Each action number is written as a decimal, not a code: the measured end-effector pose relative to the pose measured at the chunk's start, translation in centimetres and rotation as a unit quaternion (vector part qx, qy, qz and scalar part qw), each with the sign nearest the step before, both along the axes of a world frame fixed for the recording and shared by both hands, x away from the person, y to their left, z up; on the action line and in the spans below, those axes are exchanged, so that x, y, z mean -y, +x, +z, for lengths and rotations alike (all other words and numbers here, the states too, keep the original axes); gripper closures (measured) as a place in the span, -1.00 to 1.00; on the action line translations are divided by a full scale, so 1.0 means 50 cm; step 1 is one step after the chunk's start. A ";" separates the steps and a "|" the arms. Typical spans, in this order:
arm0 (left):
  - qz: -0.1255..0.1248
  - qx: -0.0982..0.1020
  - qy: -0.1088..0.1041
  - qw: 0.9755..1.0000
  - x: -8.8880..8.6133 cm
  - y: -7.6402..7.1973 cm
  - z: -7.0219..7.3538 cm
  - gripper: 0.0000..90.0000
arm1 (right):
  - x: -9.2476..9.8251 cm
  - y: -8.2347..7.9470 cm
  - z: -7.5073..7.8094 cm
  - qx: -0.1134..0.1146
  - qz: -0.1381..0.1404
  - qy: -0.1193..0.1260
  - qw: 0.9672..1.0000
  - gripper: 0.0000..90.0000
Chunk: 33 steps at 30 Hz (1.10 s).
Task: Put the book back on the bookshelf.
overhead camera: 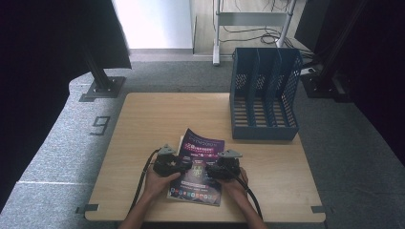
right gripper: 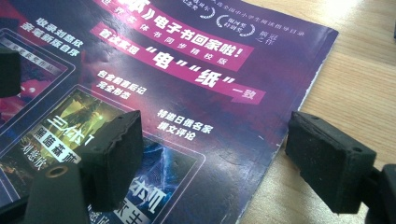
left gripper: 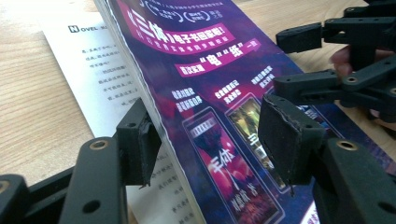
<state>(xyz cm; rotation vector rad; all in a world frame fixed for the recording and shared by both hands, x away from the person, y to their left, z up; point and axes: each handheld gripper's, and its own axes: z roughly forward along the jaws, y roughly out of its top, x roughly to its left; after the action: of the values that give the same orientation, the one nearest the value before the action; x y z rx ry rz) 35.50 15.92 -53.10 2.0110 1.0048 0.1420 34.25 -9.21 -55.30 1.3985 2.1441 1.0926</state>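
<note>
- Both forearms in from the near edge of the counter (overhead camera: 143, 114), hands close together over the magazine (overhead camera: 203, 157).
- Left claw (left gripper: 210, 140) held low and level at the magazine's left edge: jaws apart, one under the raised cover, one above it, neither pad pressing.
- Right claw (right gripper: 210, 154) tipped down at the magazine's right edge: jaws wide, one over the purple cover, the other over bare wood, nothing gripped.
- Magazine flat near the front middle of the counter, white pages (left gripper: 93, 79) showing beneath the lifted cover.
- Blue file rack (overhead camera: 264, 93) at the far right, well apart.
</note>
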 end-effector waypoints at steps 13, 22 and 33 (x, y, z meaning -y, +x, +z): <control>0.012 0.001 0.009 1.000 0.007 0.027 -0.004 -0.09 | 0.000 0.000 0.000 0.000 0.000 0.000 1.000 -0.58; 0.017 -0.002 0.013 1.000 0.019 0.061 -0.006 -0.07 | 0.000 0.000 0.000 0.000 0.000 0.000 1.000 -0.58; 0.042 0.009 0.020 0.999 0.022 0.076 -0.008 0.08 | 0.001 0.000 0.000 0.000 0.000 0.000 1.000 -0.58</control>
<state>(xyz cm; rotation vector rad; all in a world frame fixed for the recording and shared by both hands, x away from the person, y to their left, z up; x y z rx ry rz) 39.32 14.83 -53.50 2.0000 1.0834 0.2280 34.25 -9.24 -55.30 1.3983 2.1440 1.0940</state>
